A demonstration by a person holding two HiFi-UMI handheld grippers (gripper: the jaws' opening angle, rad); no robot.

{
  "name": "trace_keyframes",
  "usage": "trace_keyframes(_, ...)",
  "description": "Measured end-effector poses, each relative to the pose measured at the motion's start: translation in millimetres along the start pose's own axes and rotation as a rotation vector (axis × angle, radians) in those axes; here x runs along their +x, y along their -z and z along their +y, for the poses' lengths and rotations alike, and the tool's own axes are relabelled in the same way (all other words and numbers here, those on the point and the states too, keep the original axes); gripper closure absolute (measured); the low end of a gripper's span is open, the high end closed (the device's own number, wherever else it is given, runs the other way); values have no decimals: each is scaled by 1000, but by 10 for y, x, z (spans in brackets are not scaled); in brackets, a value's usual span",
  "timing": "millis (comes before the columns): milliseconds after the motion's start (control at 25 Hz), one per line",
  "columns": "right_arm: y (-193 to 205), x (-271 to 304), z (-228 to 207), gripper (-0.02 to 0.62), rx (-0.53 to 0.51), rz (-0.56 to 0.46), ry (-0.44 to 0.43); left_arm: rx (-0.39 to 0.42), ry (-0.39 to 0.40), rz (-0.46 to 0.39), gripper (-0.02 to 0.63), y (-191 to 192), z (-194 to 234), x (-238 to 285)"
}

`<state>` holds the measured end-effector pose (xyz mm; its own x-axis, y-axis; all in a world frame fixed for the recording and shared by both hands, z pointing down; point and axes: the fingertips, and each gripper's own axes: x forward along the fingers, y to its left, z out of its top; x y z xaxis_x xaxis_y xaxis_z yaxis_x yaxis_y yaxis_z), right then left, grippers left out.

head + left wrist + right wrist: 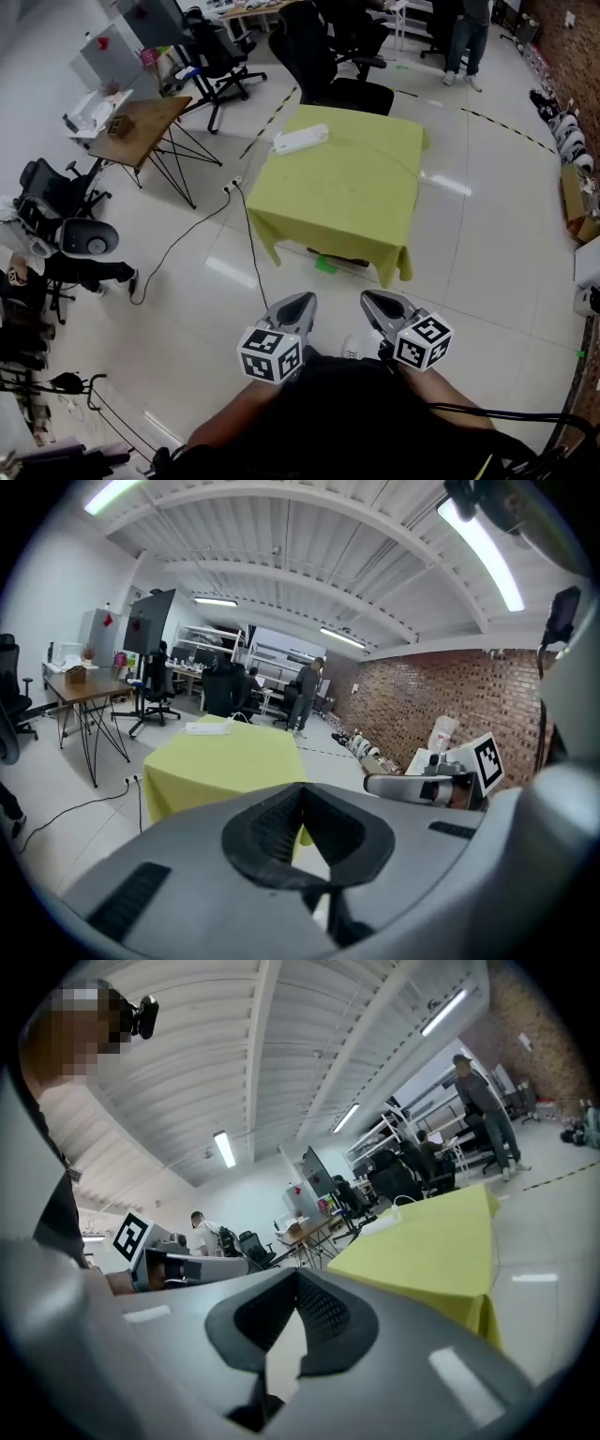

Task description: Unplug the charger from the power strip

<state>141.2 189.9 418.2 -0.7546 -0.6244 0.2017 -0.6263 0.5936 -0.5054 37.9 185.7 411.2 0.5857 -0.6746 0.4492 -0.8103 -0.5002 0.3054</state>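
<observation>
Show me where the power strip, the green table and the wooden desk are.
power strip (300,140): head view, middle of its white body.
green table (347,197): head view, bare cloth top.
wooden desk (155,114): head view, bare desktop.

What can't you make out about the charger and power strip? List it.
- Charger: in the head view the power strip is too small to show any plug.
- Sockets: in the left gripper view it is a tiny white bar.
- Under the table: head view, its yellow cloth hangs over.
</observation>
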Motion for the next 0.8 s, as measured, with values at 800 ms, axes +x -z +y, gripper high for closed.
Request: trace_keyframes(800, -433, 448, -1049, 592, 86, -74, 136, 54, 109, 103, 601, -475, 434, 1120)
